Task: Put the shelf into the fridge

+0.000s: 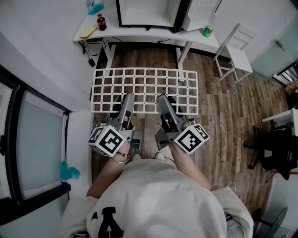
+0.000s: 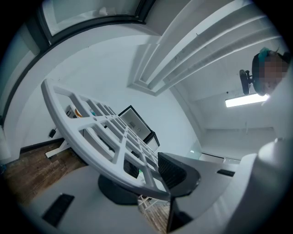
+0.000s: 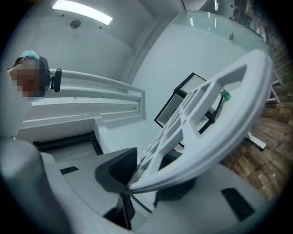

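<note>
- Jaws of the left gripper [image 1: 126, 100] and right gripper [image 1: 164, 101] each clamp the near edge of the white shelf [image 1: 144, 79], held flat above the floor.
- Picked up, not yet inserted: what looks like the fridge [image 1: 148, 13] stands ahead on the desk [image 1: 139, 36], apart from the shelf.

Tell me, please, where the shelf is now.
Head view, centre: the shelf is held over the floor by the left tool and right tool, near the desk.
</note>
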A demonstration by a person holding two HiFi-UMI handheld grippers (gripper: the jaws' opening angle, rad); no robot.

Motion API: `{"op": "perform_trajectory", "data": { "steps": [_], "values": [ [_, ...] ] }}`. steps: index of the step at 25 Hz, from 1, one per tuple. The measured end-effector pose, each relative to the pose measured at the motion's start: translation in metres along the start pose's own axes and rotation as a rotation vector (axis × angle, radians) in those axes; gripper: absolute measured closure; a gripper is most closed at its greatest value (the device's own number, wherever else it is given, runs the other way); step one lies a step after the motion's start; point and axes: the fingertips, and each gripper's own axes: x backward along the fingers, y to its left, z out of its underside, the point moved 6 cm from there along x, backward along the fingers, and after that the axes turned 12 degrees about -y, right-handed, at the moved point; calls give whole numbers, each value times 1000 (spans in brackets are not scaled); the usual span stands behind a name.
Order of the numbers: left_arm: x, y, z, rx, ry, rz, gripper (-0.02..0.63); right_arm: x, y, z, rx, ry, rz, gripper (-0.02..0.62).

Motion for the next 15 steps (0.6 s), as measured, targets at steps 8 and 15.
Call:
{"op": "perform_trajectory", "data": {
  "steps": [8, 15],
  "values": [
    [-8, 20, -16, 1, 18, 8, 488, -17, 4, 18, -8, -11, 24, 462],
    [-25, 44, -19, 9, 45, -12, 488, -39, -8, 31, -19, 0, 55, 462]
  ]
}}
